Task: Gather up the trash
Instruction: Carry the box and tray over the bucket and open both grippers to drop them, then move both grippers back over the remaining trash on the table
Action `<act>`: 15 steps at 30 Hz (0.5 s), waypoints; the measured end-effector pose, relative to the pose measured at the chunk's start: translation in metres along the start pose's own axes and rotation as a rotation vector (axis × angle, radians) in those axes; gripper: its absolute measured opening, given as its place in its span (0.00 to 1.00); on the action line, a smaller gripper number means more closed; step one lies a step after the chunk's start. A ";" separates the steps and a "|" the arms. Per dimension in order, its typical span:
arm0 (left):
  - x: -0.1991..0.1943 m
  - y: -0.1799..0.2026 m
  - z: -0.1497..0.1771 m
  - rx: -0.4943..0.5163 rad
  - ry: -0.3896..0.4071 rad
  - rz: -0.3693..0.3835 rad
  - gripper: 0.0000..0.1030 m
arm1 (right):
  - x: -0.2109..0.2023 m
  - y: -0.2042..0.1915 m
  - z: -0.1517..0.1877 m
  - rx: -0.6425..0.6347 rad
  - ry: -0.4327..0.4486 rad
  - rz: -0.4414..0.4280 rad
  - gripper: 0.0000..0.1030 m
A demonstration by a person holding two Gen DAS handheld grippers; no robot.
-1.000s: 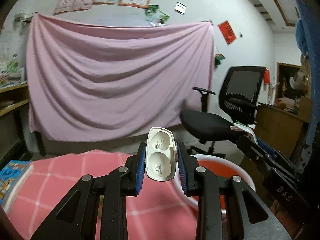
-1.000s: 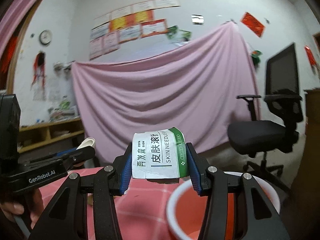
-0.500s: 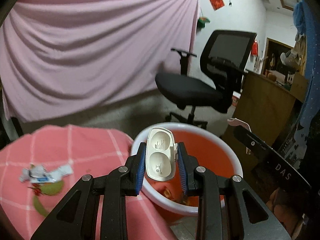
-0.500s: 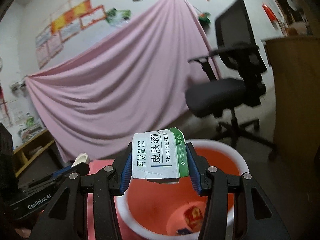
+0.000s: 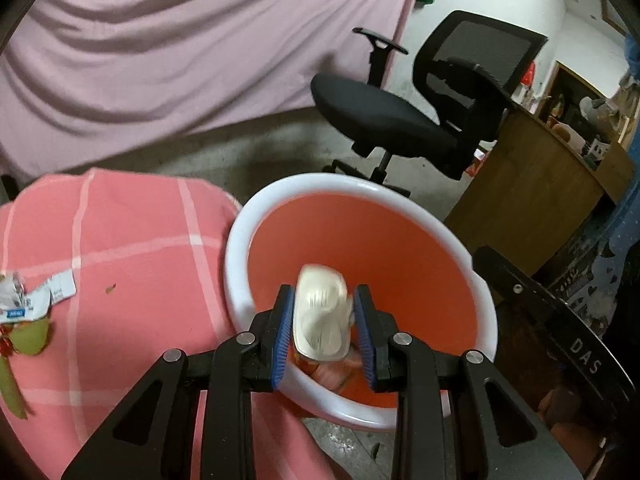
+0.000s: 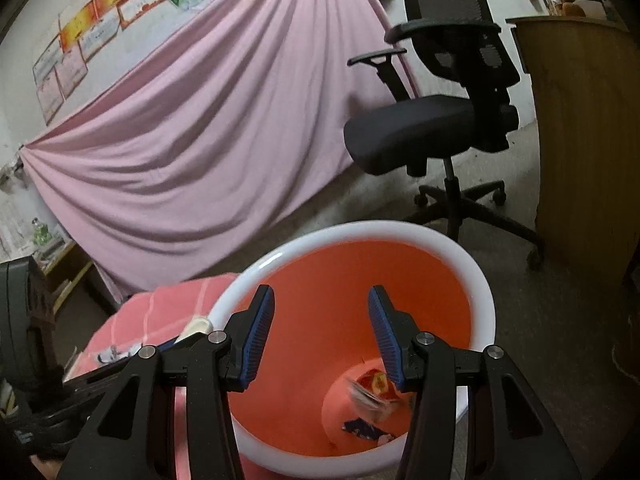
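Both grippers are tilted downward over the mouth of an orange bucket (image 5: 360, 240) with a white rim.

Left gripper (image 5: 322, 320): its blue pads stand narrow around a white plastic case (image 5: 320, 316). The case is motion-blurred and a sliver of gap shows at the right pad, so whether it is clamped or slipping free cannot be told.

Right gripper (image 6: 322, 320): jaws moderately spread with nothing between them, held above the bucket's interior.

Surface and room: a table under a pink checked cloth (image 5: 120, 260) sits just beside the bucket, its edge touching the rim. Torn white wrappers (image 5: 36, 300) and a green scrap (image 5: 24, 340) lie near the cloth's left edge. A pink sheet (image 6: 200, 140) hangs on the far wall; a black office chair (image 6: 440, 100) stands on the grey floor beyond the bucket, with a wooden desk (image 5: 540, 180) to its right.

Container: at the bucket's bottom lie several pieces of trash (image 6: 372, 404), one blurred white piece among red-and-yellow and dark packets.
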State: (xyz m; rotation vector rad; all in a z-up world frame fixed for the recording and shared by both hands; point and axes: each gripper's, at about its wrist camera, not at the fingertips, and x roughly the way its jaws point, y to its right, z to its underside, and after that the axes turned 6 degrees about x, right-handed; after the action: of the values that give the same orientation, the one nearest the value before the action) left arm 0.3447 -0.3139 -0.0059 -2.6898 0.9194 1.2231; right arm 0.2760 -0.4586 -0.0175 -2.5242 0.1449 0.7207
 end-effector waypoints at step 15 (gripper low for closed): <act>-0.026 -0.028 0.005 -0.074 0.091 -0.045 0.35 | 0.002 -0.007 0.000 -0.043 -0.007 0.022 0.51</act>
State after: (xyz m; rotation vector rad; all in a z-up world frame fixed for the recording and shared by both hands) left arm 0.3431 -0.2771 0.0038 -2.8285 0.8347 1.1574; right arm 0.2797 -0.4529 -0.0156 -2.5649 0.1561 0.7483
